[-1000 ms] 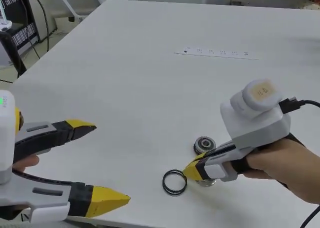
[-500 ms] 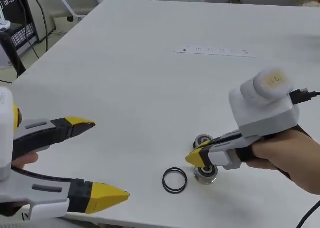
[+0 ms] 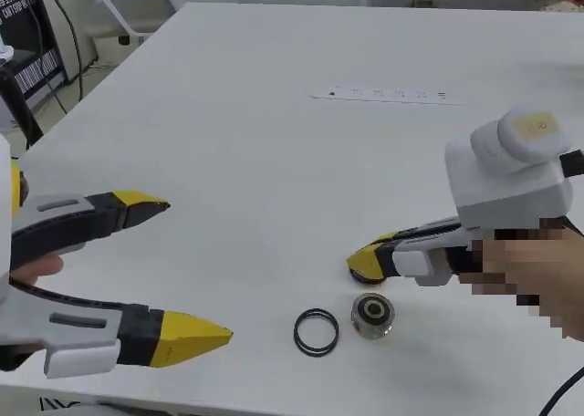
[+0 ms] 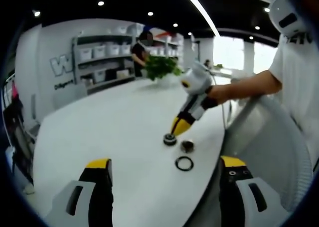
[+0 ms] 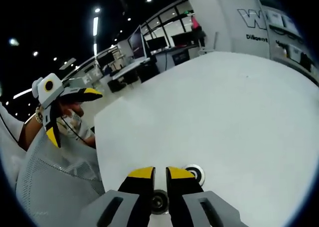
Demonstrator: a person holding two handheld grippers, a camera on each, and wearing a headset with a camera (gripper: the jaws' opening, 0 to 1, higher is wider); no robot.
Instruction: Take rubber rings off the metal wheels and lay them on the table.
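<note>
Left gripper point(image 3: 199, 270): hanging wide open, empty.
Right gripper point(image 3: 354, 263): jaws pressing together, gripping nothing.
Ring point(image 3: 317, 331): lying on table point(image 3: 274, 115) beside wheel point(image 3: 372, 314).

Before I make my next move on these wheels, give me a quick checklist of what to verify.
1. The rubber ring lies flat on the table, apart from both wheels: ok.
2. The left gripper is open, away from the work: ok.
3. The right gripper is open for a fresh grasp: not ok, jaws almost together.
4. The metal wheel beside the ring stands free: ok.
5. The second metal wheel, at the right gripper's tip, carries a rubber ring: cannot tell.
</note>
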